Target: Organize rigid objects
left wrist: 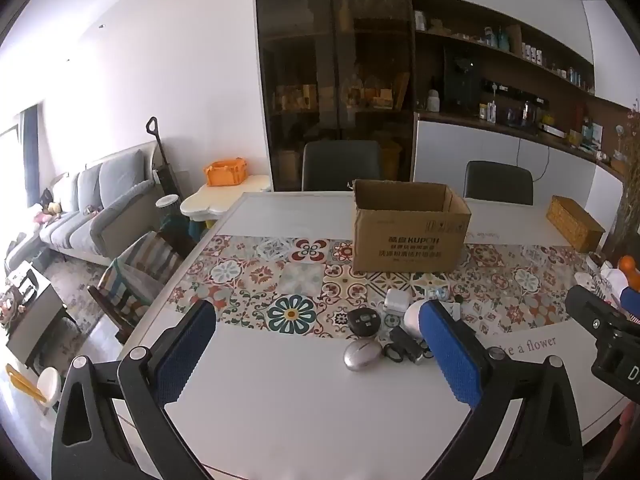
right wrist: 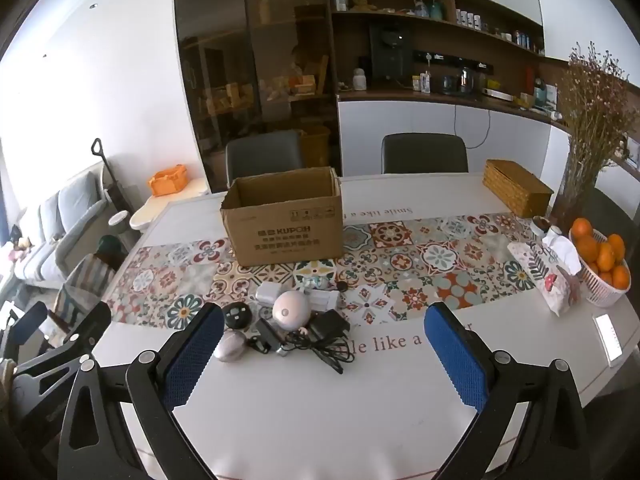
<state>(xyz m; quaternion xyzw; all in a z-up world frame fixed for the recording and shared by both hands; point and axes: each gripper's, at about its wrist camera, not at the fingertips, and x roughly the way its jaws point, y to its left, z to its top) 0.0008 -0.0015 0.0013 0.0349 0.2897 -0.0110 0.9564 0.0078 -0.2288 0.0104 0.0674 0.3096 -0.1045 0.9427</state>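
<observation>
Lying in a loose cluster near the front middle of the table (right wrist: pixel 400 420), we find the small hard items awaiting sorting: a silver oval mouse (right wrist: pixel 229 345), a black round device (right wrist: pixel 237 315), a pale round gadget (right wrist: pixel 290 309), a white charger block (right wrist: pixel 267 292), a second white block (right wrist: pixel 325 299), and a black adapter (right wrist: pixel 331 325) with its cable (right wrist: pixel 320 350) trailing toward the near edge. Several of these touch or overlap; the mouse sits just beside the black round device. We note the cluster straddles the near edge of the patterned tile runner (right wrist: pixel 440 264) and the plain white surface.

Behind the cluster, on the runner, an open cardboard box (right wrist: pixel 284 232) stands upright; nothing can be seen inside it from either view.

We record the left gripper (left wrist: pixel 320 344) with its blue pads spread wide, nothing between them, held above the table short of the cluster. The right gripper (right wrist: pixel 324 356) is likewise spread wide and holding nothing, with the cluster lying ahead of it toward its left pad. Neither touches any item.

Further out on the right side we observe a woven box (right wrist: pixel 516 192), a patterned pouch (right wrist: pixel 544 276), a white basket of oranges (right wrist: pixel 600 264), and a vase of dried flowers (right wrist: pixel 592 120). Two dark chairs (right wrist: pixel 424 154) stand at the far side of the table.
</observation>
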